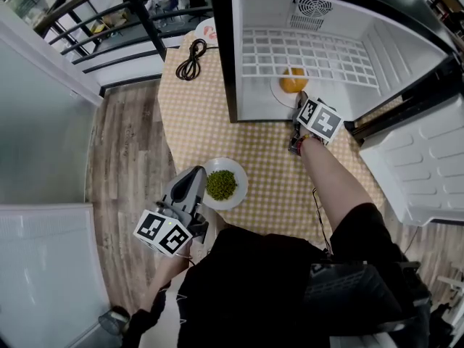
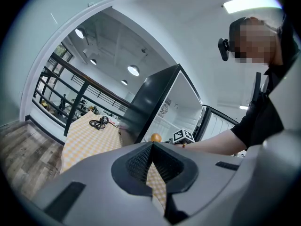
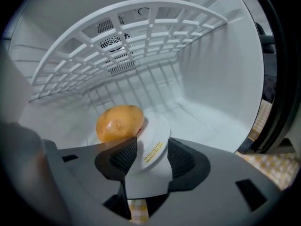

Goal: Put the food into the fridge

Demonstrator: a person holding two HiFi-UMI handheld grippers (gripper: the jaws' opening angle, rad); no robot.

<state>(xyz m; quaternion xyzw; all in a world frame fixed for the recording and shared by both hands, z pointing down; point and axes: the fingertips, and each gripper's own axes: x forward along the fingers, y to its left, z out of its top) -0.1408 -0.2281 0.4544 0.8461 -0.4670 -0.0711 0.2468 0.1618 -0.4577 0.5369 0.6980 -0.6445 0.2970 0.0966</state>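
Observation:
An orange-yellow bun-like food [image 1: 293,80] [image 3: 120,122] lies on a white plate [image 3: 157,135] on the floor of the open mini fridge [image 1: 239,49]. My right gripper [image 1: 300,101] [image 3: 153,152] is at the fridge mouth. Its jaws stand open with the plate's near rim between them, and the pads are not pressing on it. A second white plate [image 1: 239,172] of green peas [image 1: 222,185] sits at the table's near edge. My left gripper [image 1: 194,176] [image 2: 153,145] hovers just left of that plate, shut on nothing.
The fridge stands on a yellow checked tablecloth [image 1: 268,158]. Its white door [image 1: 428,165] hangs open to the right, and a wire shelf [image 1: 312,53] spans the inside above the food. A coiled black cable [image 1: 191,60] lies left of the fridge. Wood floor [image 1: 123,143] borders the table's left side.

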